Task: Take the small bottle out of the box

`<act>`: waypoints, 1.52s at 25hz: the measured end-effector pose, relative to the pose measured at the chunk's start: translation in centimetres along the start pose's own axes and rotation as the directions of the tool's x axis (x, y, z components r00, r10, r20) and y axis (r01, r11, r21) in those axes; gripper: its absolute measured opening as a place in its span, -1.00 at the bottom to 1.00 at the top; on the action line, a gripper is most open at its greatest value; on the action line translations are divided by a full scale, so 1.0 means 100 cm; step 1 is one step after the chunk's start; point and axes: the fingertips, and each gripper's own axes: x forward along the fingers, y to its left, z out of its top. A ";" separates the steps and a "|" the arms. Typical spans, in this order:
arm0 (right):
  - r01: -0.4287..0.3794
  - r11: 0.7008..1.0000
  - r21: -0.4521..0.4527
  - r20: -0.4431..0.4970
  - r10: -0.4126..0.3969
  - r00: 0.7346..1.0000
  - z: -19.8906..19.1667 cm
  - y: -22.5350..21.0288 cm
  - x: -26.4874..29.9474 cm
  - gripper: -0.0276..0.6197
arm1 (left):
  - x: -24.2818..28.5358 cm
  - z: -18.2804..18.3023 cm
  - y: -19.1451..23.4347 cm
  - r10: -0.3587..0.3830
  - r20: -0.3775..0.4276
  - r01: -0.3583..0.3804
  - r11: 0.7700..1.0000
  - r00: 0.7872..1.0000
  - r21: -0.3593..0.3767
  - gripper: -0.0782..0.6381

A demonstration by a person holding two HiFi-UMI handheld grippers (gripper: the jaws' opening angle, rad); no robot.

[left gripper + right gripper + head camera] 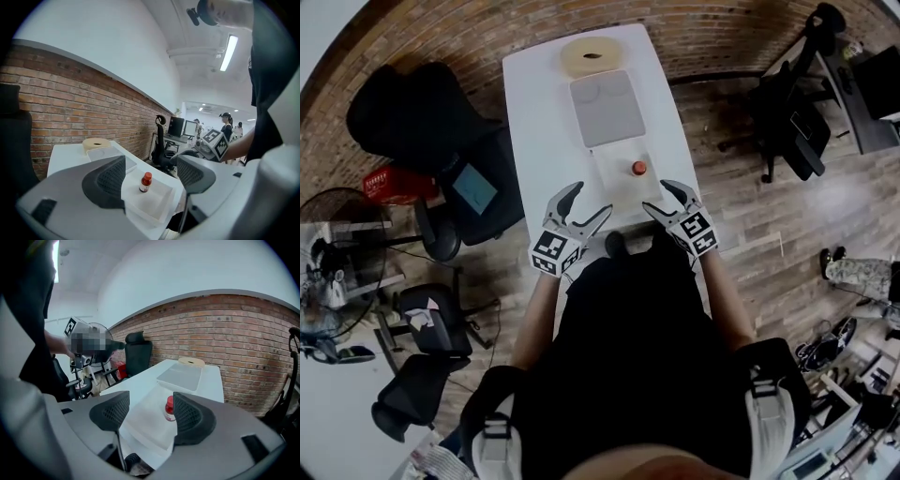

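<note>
With the left tool (590,201) and right tool (659,197) both wide open and empty at the near edge of the white bench (534,112), the small bottle (638,168), standing upright in the shallow box (607,176), could topple if a jaw clips it off-centre; a brick wall (70,93) and office chairs (422,117) surround the bench.

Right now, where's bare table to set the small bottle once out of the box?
Bare table left of lid and box; narrower strip right. Crowded: tape roll to box centrally; left gripper, right gripper at near edge.
</note>
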 end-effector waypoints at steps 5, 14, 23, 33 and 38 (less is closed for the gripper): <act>-0.032 0.998 0.046 0.032 0.031 0.999 0.009 -0.027 0.022 -0.07 | 0.012 -0.001 0.021 0.054 -0.009 -0.054 0.998 0.999 -0.032 0.20; -0.156 0.983 -0.097 -0.078 0.149 0.986 0.001 -0.057 0.064 -0.09 | 0.031 -0.001 0.040 0.170 -0.024 -0.171 0.977 0.985 -0.123 0.20; -0.209 0.974 -0.085 -0.129 0.197 0.972 -0.025 -0.067 0.087 -0.11 | 0.030 -0.019 0.049 0.240 -0.077 -0.250 0.956 0.968 -0.156 0.20; -0.234 0.965 -0.116 -0.171 0.212 0.962 -0.043 -0.066 0.105 -0.25 | 0.015 -0.023 0.045 0.290 -0.088 -0.301 0.940 0.953 -0.160 0.20; -0.208 0.970 -0.127 -0.172 0.185 0.968 -0.046 -0.066 0.112 -0.36 | 0.006 -0.027 0.043 0.311 -0.094 -0.323 0.931 0.946 -0.171 0.20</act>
